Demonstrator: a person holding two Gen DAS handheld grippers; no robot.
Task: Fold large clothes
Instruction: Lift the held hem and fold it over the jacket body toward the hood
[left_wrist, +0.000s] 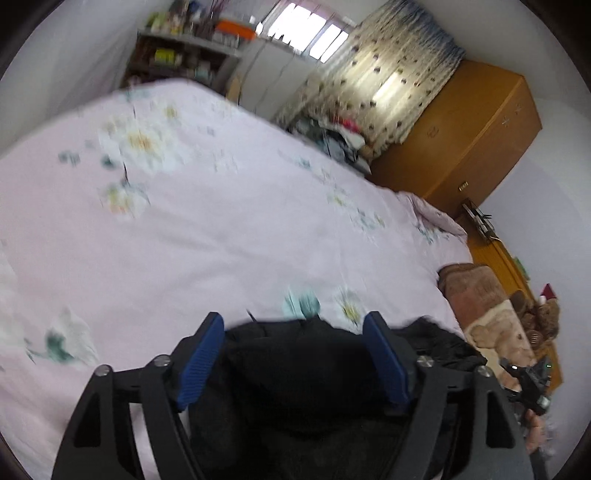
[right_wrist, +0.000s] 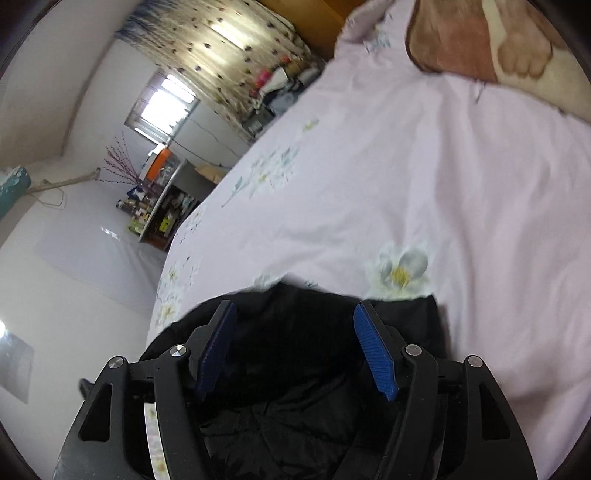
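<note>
A black padded jacket (left_wrist: 299, 373) lies bunched at the near edge of a bed with a pale pink floral sheet (left_wrist: 207, 229). My left gripper (left_wrist: 293, 325) is open just above the jacket, its blue pads wide apart, nothing between them. In the right wrist view the same black jacket (right_wrist: 295, 354) lies on the pink sheet (right_wrist: 424, 184). My right gripper (right_wrist: 293, 314) is open over it, holding nothing. The other gripper shows in the left wrist view (left_wrist: 532, 380) at the right edge.
A brown bear-print blanket (left_wrist: 484, 306) lies at the head of the bed, also in the right wrist view (right_wrist: 480, 37). An orange wardrobe (left_wrist: 469, 133), a patterned curtain (left_wrist: 384, 81) and cluttered shelves (left_wrist: 184, 48) stand beyond the bed.
</note>
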